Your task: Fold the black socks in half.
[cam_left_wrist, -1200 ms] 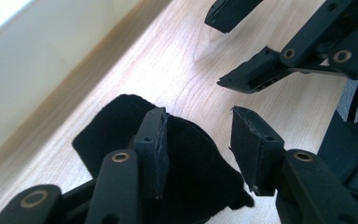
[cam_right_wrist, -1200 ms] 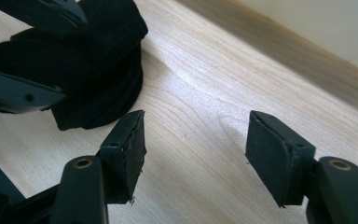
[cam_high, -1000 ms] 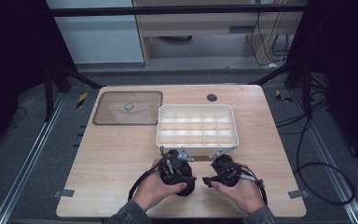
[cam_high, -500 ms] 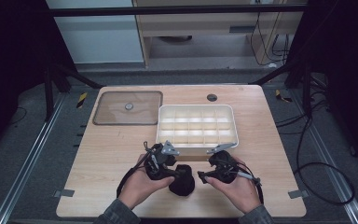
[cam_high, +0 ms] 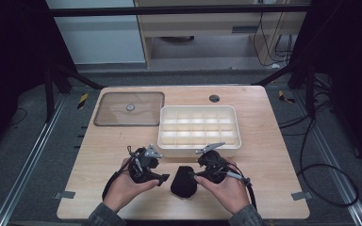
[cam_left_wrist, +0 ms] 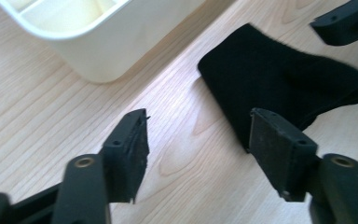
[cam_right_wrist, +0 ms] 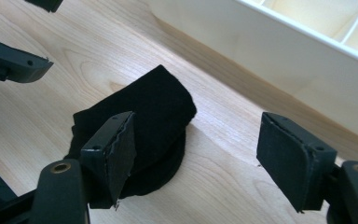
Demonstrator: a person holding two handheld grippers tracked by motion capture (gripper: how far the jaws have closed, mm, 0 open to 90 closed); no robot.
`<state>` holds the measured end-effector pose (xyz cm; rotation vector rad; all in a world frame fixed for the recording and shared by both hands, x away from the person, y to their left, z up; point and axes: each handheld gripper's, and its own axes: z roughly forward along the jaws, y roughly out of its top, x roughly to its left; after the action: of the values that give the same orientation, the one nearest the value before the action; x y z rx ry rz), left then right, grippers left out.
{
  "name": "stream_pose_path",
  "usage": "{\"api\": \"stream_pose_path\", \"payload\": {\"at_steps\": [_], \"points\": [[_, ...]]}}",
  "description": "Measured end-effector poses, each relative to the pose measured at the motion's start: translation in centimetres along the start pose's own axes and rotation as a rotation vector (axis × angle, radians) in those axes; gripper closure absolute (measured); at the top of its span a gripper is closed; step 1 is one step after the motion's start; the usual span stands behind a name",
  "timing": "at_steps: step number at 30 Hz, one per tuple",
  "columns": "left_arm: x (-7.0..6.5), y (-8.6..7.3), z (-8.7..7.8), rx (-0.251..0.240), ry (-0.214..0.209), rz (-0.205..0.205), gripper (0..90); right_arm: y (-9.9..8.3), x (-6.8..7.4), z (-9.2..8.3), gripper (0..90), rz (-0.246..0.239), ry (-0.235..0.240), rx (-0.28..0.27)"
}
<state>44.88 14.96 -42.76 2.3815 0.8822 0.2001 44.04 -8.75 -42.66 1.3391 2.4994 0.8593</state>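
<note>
The left gripper (cam_high: 162, 179) has just been opening its jaws; they stand spread with bare wood between them. The right gripper (cam_high: 194, 175) is also spread and pinches nothing. Between the two, the black cloth (cam_high: 184, 181) lies folded on the table (cam_high: 99, 188), just before the white tray (cam_high: 199, 149). Farther back lies a clear lid (cam_high: 128, 108).

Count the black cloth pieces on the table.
1: a folded black cloth lying on the table between the two hands, in front of the white divided tray. None visible elsewhere.
</note>
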Motion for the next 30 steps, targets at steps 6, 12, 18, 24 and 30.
{"api": "stream_pose_path", "payload": {"at_steps": [6,12,18,24,30], "points": [[1.0,-1.2,0.4,0.008,0.008,-0.02,26.9,0.2,0.3,0.1,30.9,0.002,-0.013,0.023],[1.9,-2.4,0.4,0.033,0.024,-0.035,21.0,0.8,0.7,0.2,34.2,0.0,-0.012,0.055],[2.6,-3.6,0.6,0.053,0.036,-0.049,15.5,1.4,1.1,1.1,35.1,0.016,-0.007,0.101],[3.0,-4.6,1.0,0.06,0.031,-0.058,14.0,1.8,1.5,2.3,34.2,0.035,-0.005,0.121],[3.1,-5.0,1.1,0.064,0.03,-0.062,14.0,1.9,2.2,3.2,32.7,0.027,-0.004,0.147]]}}
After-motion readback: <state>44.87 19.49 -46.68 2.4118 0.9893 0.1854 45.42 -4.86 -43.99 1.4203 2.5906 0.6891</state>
